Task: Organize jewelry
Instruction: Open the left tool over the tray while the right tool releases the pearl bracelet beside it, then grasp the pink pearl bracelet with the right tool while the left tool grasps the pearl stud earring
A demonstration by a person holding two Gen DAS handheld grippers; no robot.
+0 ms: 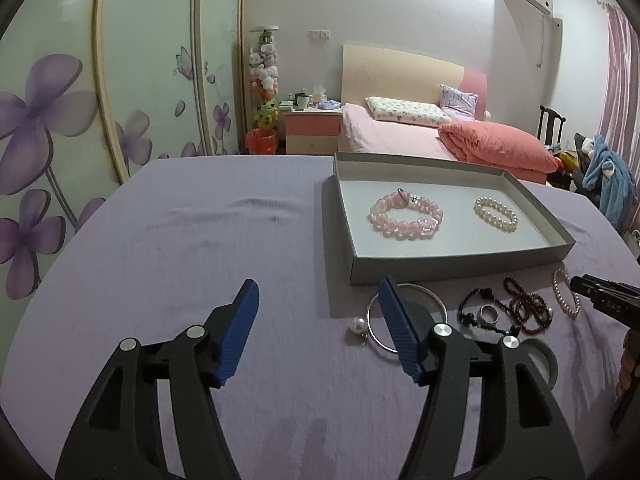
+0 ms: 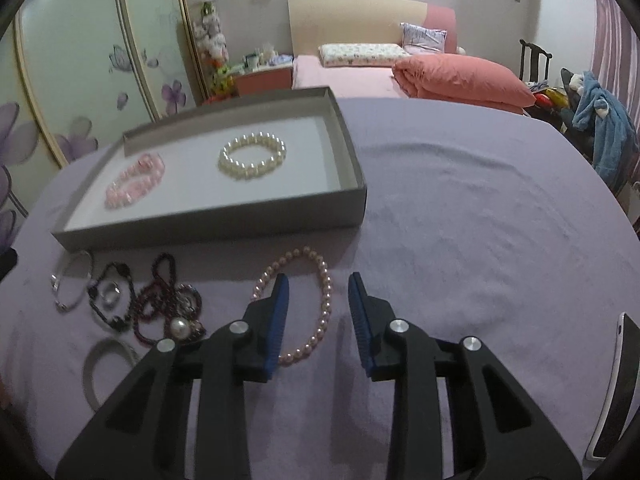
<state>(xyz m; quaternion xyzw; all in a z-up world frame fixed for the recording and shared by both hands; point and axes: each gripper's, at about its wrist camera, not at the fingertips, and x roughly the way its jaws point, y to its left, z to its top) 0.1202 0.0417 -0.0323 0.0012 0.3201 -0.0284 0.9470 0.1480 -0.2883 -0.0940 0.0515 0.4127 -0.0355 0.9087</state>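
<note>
Between the parted right tongs (image 2: 316,280) lies the pink pearl bracelet (image 2: 326,300), untouched

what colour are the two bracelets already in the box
One pink bracelet, one cream-white pearl bracelet, both in the grey box. Clearest from the left wrist view.

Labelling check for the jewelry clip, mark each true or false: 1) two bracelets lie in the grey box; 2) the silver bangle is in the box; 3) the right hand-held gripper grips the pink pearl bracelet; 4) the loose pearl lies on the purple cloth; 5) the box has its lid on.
1) True: a pink bead bracelet and a white pearl bracelet lie in the grey box.
2) False: the silver bangle lies on the purple cloth in front of the box.
3) False: the right hand-held gripper is open above the pink pearl bracelet.
4) True: loose pearl.
5) False: open.
</note>
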